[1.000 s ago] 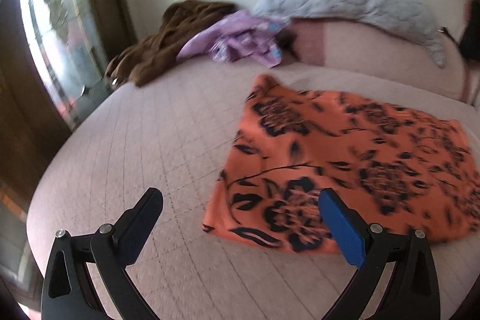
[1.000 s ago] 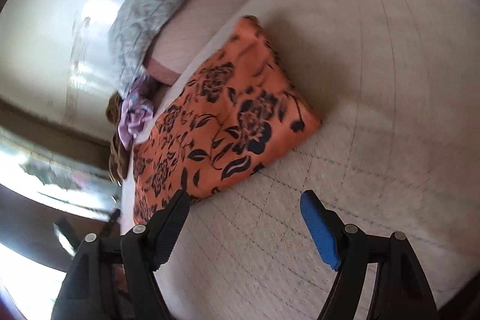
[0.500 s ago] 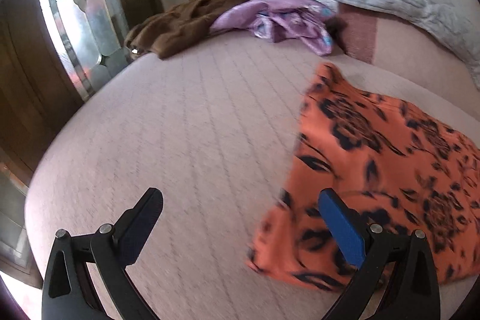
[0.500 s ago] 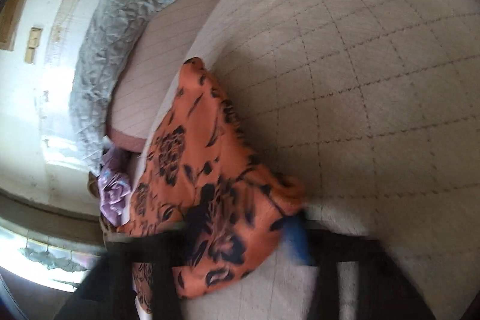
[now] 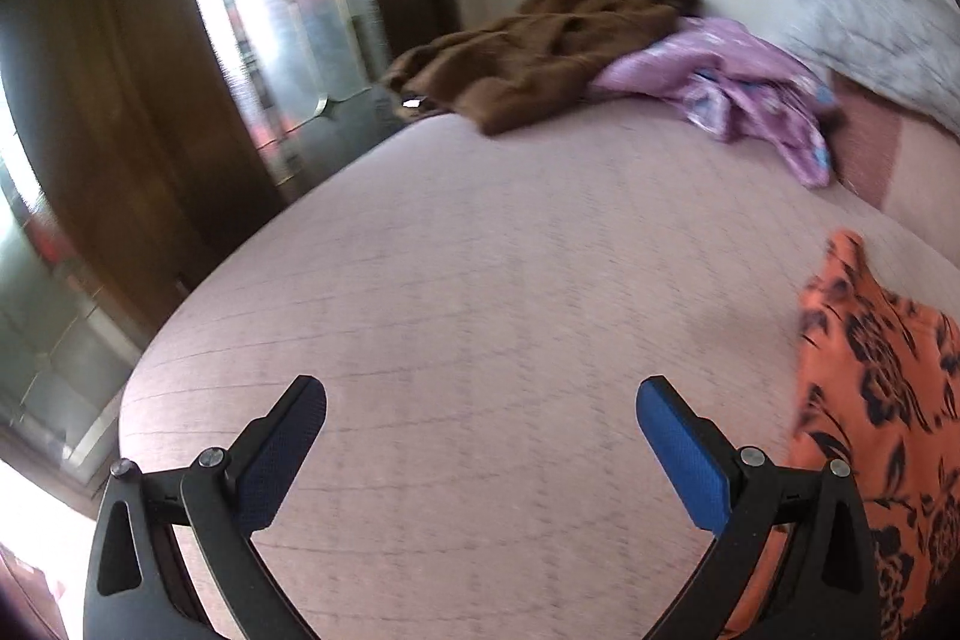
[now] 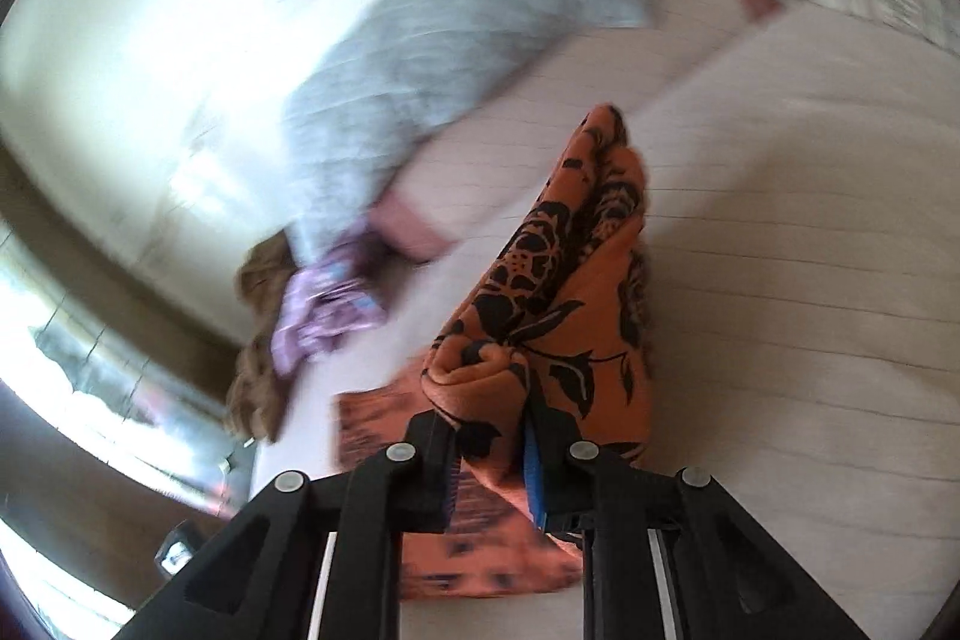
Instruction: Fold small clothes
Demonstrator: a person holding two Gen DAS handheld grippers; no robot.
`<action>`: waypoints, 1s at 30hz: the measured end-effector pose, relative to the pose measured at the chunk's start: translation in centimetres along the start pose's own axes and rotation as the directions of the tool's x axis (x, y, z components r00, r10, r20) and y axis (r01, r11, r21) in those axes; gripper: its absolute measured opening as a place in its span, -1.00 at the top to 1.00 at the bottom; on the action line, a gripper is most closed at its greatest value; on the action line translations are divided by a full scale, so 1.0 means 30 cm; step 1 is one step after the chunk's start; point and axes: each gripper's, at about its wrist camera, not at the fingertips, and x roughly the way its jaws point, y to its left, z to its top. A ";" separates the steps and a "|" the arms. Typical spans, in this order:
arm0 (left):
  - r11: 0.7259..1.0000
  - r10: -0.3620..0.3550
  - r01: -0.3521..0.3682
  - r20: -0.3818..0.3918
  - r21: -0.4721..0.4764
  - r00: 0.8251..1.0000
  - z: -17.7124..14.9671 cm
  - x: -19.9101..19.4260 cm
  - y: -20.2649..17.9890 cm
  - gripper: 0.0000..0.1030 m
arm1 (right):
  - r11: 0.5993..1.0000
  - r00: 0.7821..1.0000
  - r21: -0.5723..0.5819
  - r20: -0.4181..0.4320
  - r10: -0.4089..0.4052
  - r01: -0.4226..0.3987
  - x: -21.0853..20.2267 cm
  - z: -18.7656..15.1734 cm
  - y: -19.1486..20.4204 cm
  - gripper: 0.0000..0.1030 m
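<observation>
Much bare bedspread (image 5: 510,292) beside orange cloth (image 5: 870,400)

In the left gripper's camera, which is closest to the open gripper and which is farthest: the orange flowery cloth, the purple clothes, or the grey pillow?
From the left gripper:
1. Orange flowery cloth, right beside it on the right.
2. Purple clothes, far across the bed, up and right.
3. Grey pillow, behind the purple clothes, against the wall.

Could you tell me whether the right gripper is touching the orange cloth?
Touching. The right wrist view shows the right gripper with its jaws closing on a bunched fold of the orange cloth, which fills the gap between its pads.
</observation>
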 end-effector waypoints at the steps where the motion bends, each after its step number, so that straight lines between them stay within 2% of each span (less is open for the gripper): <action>1: 1.000 0.013 -0.013 0.005 -0.017 1.000 0.008 0.003 0.027 -1.00 | 0.999 1.000 -0.025 -0.011 0.028 -0.029 0.015 -0.016 0.066 0.65; 6: 0.997 0.052 -0.051 0.009 -0.052 0.999 0.026 0.013 0.092 -1.00 | 0.985 0.984 -0.091 -0.121 0.134 -0.146 0.151 -0.147 0.318 0.65; 9: 0.994 0.061 -0.062 -0.013 -0.085 0.998 0.033 0.030 0.119 -1.00 | 0.974 0.957 -0.086 -0.223 0.185 -0.209 0.274 -0.259 0.405 0.65; 10: 0.993 0.061 -0.062 -0.018 -0.098 0.998 0.035 0.033 0.127 -1.00 | 0.969 0.940 -0.073 -0.271 0.209 -0.236 0.325 -0.299 0.423 0.65; 11: 0.992 0.061 -0.062 -0.019 -0.106 0.998 0.037 0.035 0.133 -1.00 | 0.964 0.919 -0.047 -0.319 0.233 -0.261 0.372 -0.334 0.428 0.56; 12: 0.992 0.061 -0.063 -0.018 -0.111 0.998 0.041 0.038 0.138 -1.00 | 0.959 0.888 -0.006 -0.380 0.261 -0.284 0.424 -0.377 0.430 0.53; 13: 0.992 0.061 -0.062 -0.013 -0.111 0.998 0.042 0.037 0.139 -1.00 | 0.959 0.854 0.026 -0.449 0.264 -0.283 0.474 -0.420 0.423 0.43; 14: 0.993 0.059 -0.060 -0.007 -0.104 0.998 0.043 0.034 0.135 -1.00 | 0.963 0.830 0.030 -0.500 0.246 -0.267 0.513 -0.450 0.420 0.40; 15: 0.994 0.056 -0.056 -0.001 -0.096 0.998 0.043 0.030 0.131 -1.00 | 0.966 0.816 0.028 -0.529 0.234 -0.259 0.533 -0.468 0.407 0.39; 16: 0.995 0.047 -0.046 0.012 -0.083 0.999 0.045 0.021 0.121 -1.00 | 0.960 0.813 0.041 -0.521 0.258 -0.278 0.525 -0.463 0.389 0.39; 18: 0.998 0.021 -0.019 0.045 -0.057 0.999 0.044 -0.007 0.096 -1.00 | 0.933 0.801 0.076 -0.491 0.342 -0.352 0.474 -0.424 0.346 0.17; 19: 0.999 0.003 -0.001 0.066 -0.037 0.998 0.043 -0.029 0.075 -1.00 | 0.921 0.796 0.080 -0.479 0.370 -0.380 0.440 -0.407 0.326 -0.28; 20: 1.000 -0.021 0.022 0.090 -0.016 0.996 0.040 -0.054 0.053 -1.00 | 0.913 0.801 0.076 -0.454 0.390 -0.401 0.400 -0.382 0.303 -0.57; 22: 0.998 -0.067 0.065 0.136 0.017 0.988 0.035 -0.101 0.017 -1.00 | 0.899 0.825 0.059 -0.375 0.423 -0.434 0.308 -0.331 0.253 -0.57; 23: 0.996 -0.086 0.082 0.166 0.030 0.982 0.030 -0.129 0.000 -1.00 | 0.890 0.823 0.058 -0.356 0.442 -0.453 0.269 -0.307 0.225 -0.57; 24: 0.994 -0.107 0.101 0.187 0.040 0.977 0.024 -0.154 -0.015 -1.00 | 0.890 0.833 0.055 -0.331 0.443 -0.452 0.232 -0.291 0.193 -0.55; 25: 0.988 -0.153 0.145 0.197 0.057 0.968 0.013 -0.179 -0.035 -1.00 | 0.905 0.858 0.038 -0.305 0.414 -0.424 0.203 -0.276 0.161 -0.51; 26: 0.981 -0.192 0.180 0.198 0.078 0.961 0.001 -0.196 -0.054 -1.00 | 0.925 0.886 0.017 -0.281 0.368 -0.378 0.192 -0.253 0.136 -0.29; 27: 0.972 -0.226 0.208 0.197 0.107 0.954 -0.014 -0.213 -0.079 -1.00 | 0.941 0.905 0.007 -0.271 0.328 -0.339 0.188 -0.238 0.103 -0.11; 28: 0.965 -0.246 0.221 0.193 0.141 0.950 -0.034 -0.226 -0.112 -1.00 | 0.950 0.907 0.034 -0.289 0.308 -0.311 0.211 -0.228 0.067 0.24; 30: 0.949 -0.272 0.237 0.160 0.206 0.949 -0.074 -0.231 -0.176 -1.00 | 0.960 0.896 0.108 -0.344 0.280 -0.258 0.269 -0.240 -0.009 0.30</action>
